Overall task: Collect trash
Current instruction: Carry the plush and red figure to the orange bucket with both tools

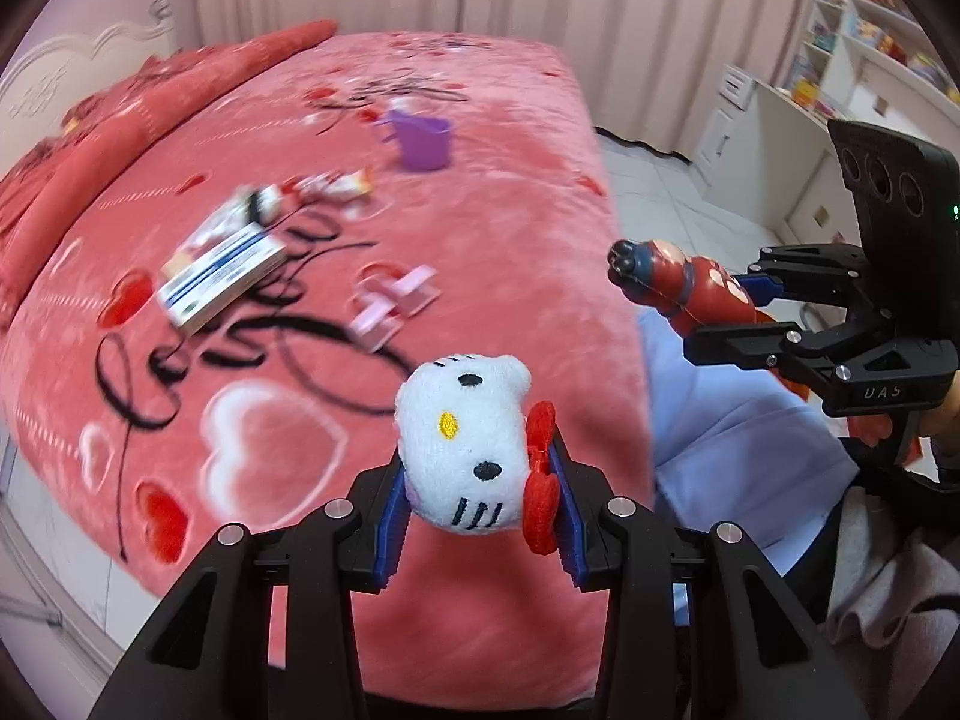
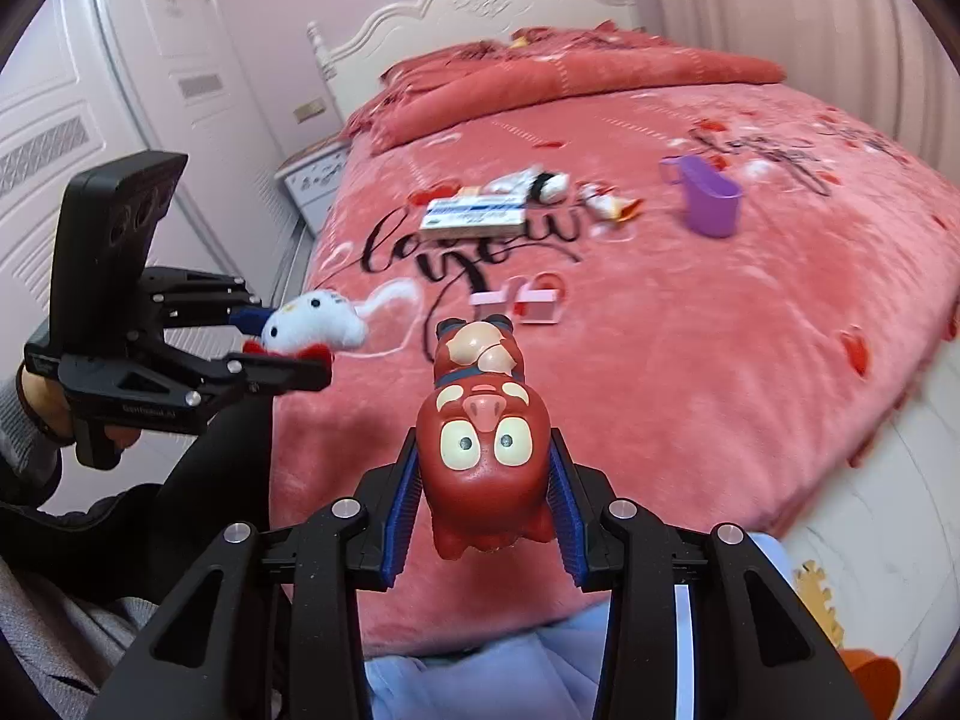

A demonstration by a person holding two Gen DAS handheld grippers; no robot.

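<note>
both raised over the bed (image 1: 510, 276); left gripper (image 1: 477, 516) pinches white plush cat (image 1: 462, 438); right gripper (image 2: 483, 504) clamps red pig figure (image 2: 483, 438).

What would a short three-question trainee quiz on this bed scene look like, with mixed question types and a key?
1. True or false: the left gripper is shut on the white cat plush.
2. Which does the right gripper hold? A) purple cup B) red pig figure C) white and blue box
3. Fill in: the pink hair clips lie on the ____ blanket.

Key: 1 true; 2 B; 3 pink.
</note>
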